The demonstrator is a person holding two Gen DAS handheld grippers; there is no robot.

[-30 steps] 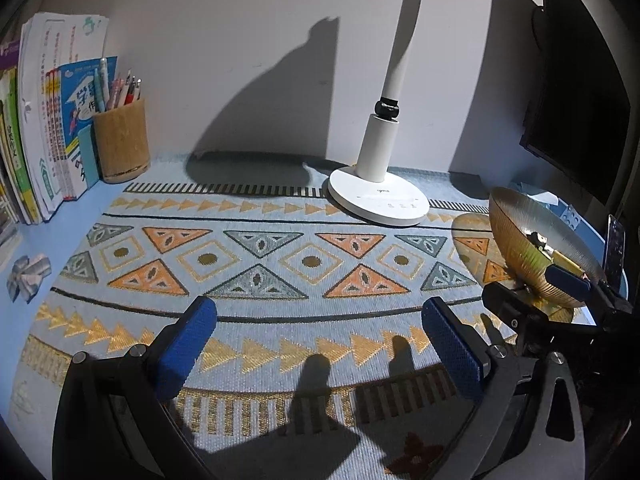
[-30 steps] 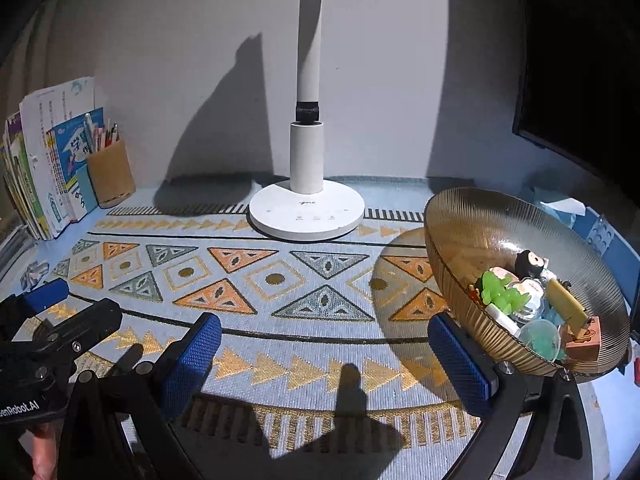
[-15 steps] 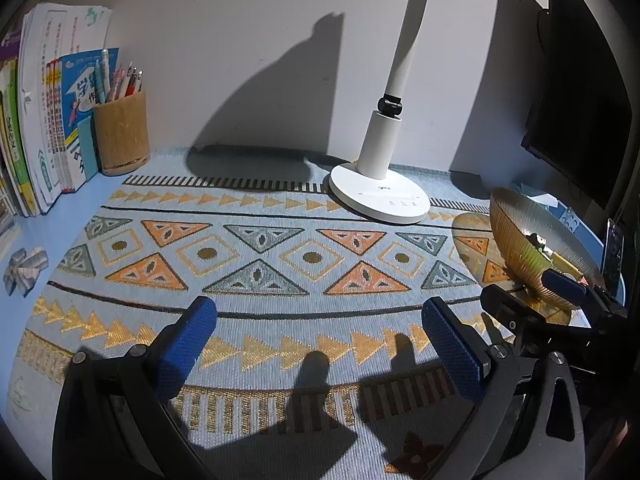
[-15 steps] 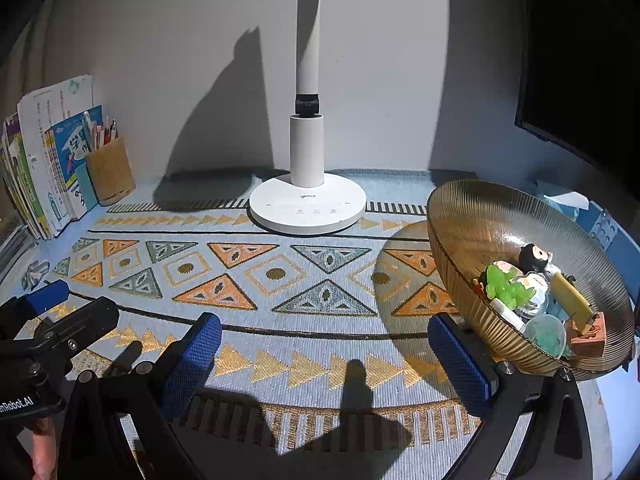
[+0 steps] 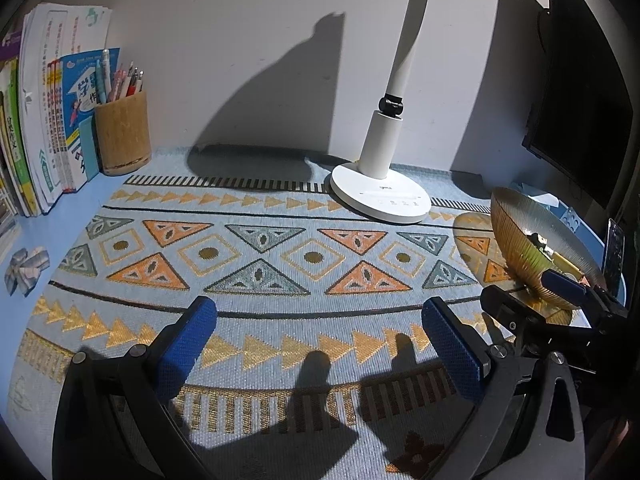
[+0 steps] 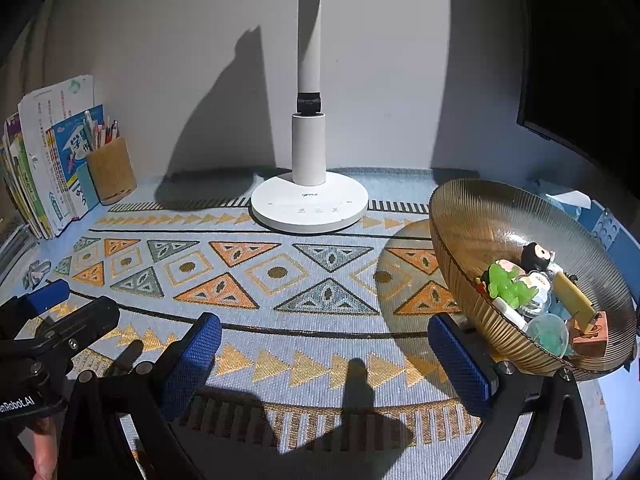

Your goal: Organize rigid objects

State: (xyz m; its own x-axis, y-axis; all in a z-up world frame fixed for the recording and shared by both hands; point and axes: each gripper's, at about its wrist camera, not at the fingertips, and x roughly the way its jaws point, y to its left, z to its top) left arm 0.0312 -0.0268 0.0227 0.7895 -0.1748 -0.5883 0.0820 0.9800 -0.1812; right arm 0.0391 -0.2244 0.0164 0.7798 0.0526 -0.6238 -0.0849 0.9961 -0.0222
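bare patterned mat point(image 6: 280, 280) ahead; amber bowl point(image 6: 480, 216) of toys just right of the right gripper point(image 6: 324, 360); both grippers gape, left gripper point(image 5: 320, 344) too.

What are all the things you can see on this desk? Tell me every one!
mat: 1, pale blue with orange, grey and gold triangles, covering the desk.
desk lamp: 1, white, at the back centre of the mat.
bowl: 1, amber ribbed glass, tilted, at the right.
small toys: several, in the bowl, including a green figure and a black figure; exact count unclear.
pen holder: 1, tan, back left, full of pens.
books: a row, mostly white, green and blue, upright at far left.
folded paper piece: 1, grey and white, left of the mat.
monitor: 1, black, at the right.
left gripper: 1, black with blue pads, open.
right gripper: 1, black with blue pads, open.
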